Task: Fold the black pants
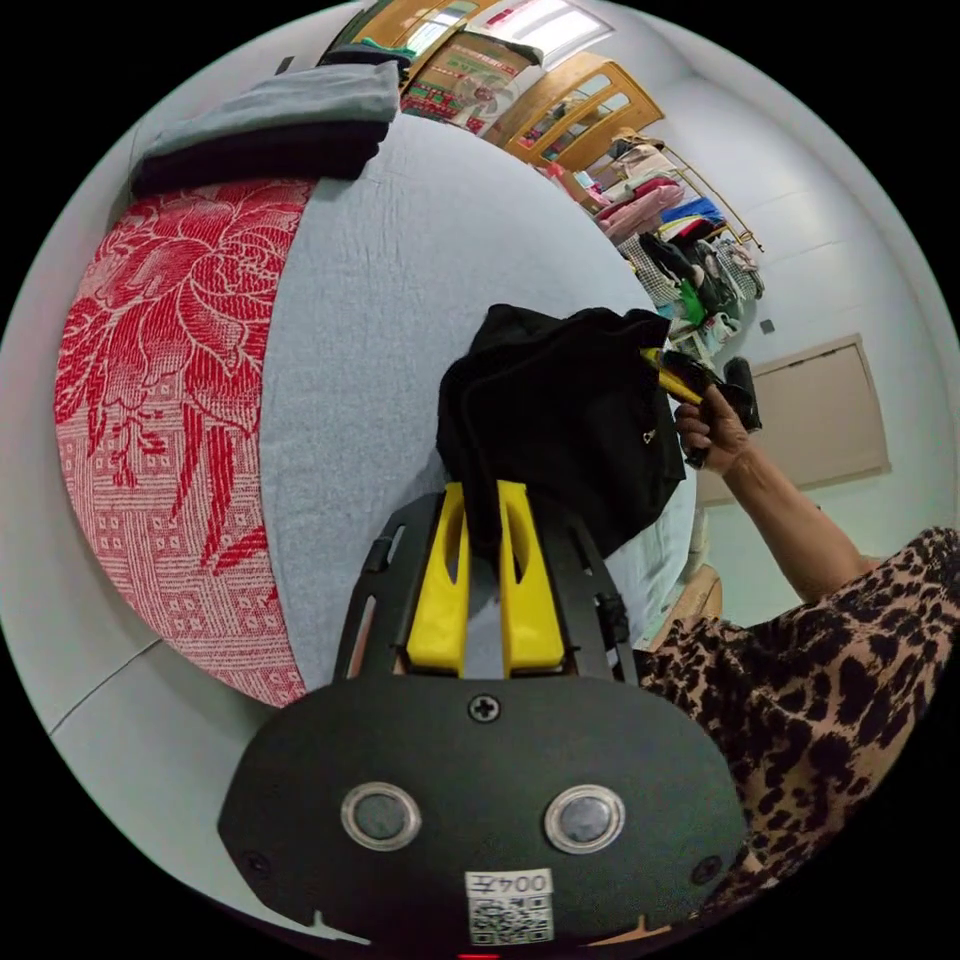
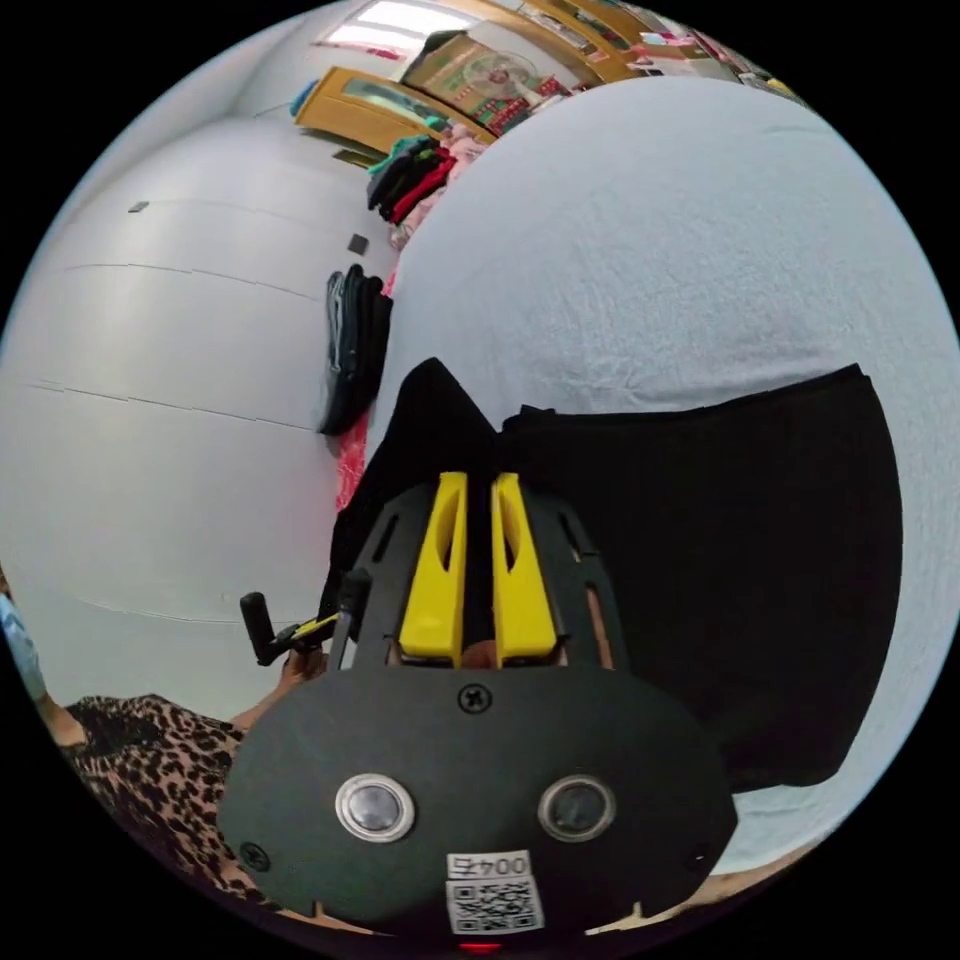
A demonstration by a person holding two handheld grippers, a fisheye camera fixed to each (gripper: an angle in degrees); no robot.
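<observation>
The black pants [image 1: 560, 420] hang bunched above the grey bed sheet [image 1: 400, 300], held up at two spots. My left gripper [image 1: 484, 495] is shut on one edge of the cloth, its yellow jaws pinching a fold. Further right, my right gripper [image 1: 668, 378] grips the other edge, held in a person's hand [image 1: 715, 425]. In the right gripper view the pants [image 2: 740, 560] spread wide and dark over the sheet [image 2: 680, 250], and my right gripper [image 2: 478, 485] is shut on their edge. The left gripper [image 2: 300, 630] shows low at the left there.
A red flowered blanket [image 1: 170, 400] covers the bed's left part. Folded grey and black clothes [image 1: 270, 130] are stacked at the far end. Wooden cupboards [image 1: 580, 110] and a rack of clothes [image 1: 680, 250] line the wall. A leopard-print sleeve [image 1: 830, 660] is at the right.
</observation>
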